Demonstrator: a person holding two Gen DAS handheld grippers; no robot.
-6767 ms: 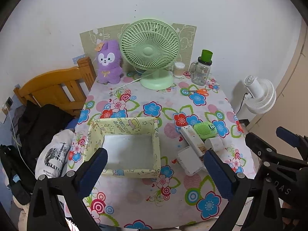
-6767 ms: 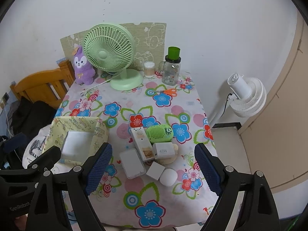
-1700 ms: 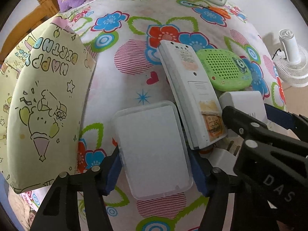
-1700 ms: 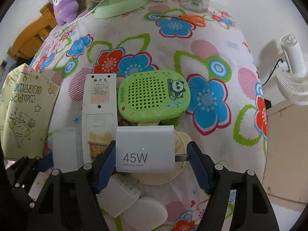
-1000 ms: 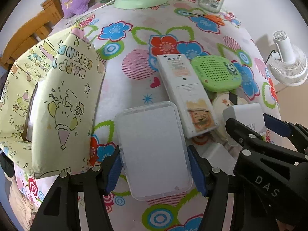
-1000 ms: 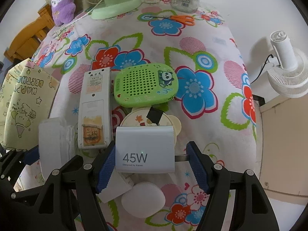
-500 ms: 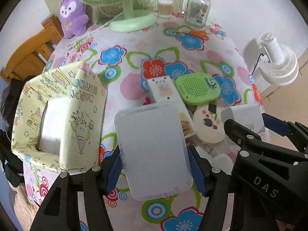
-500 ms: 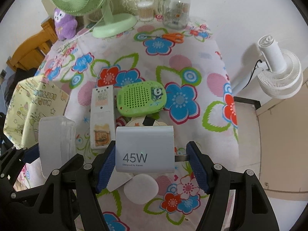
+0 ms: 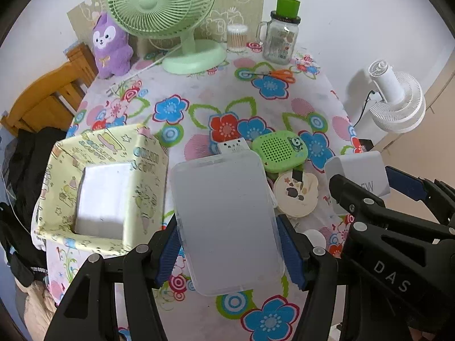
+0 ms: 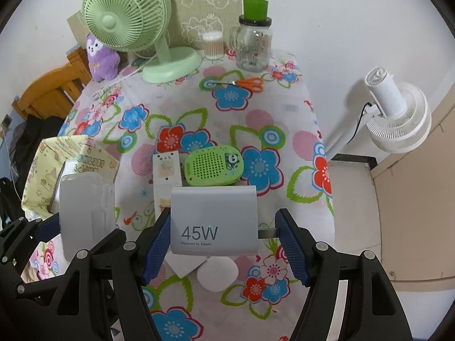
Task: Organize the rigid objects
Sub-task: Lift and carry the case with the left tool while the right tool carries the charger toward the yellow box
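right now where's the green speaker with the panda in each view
Left wrist view: the green speaker lies right of centre on the table, just above and right of the clear box gripped in the left gripper.
Right wrist view: the speaker lies at the centre, just above the white charger in the right gripper.
Shared landmark: the orange scissors lie beyond it in both.

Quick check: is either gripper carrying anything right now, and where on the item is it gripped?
Both. The left gripper clamps the translucent plastic case across its long side edges. The right gripper pinches the white 45W charger, one finger on its side, the other on its plug prong.
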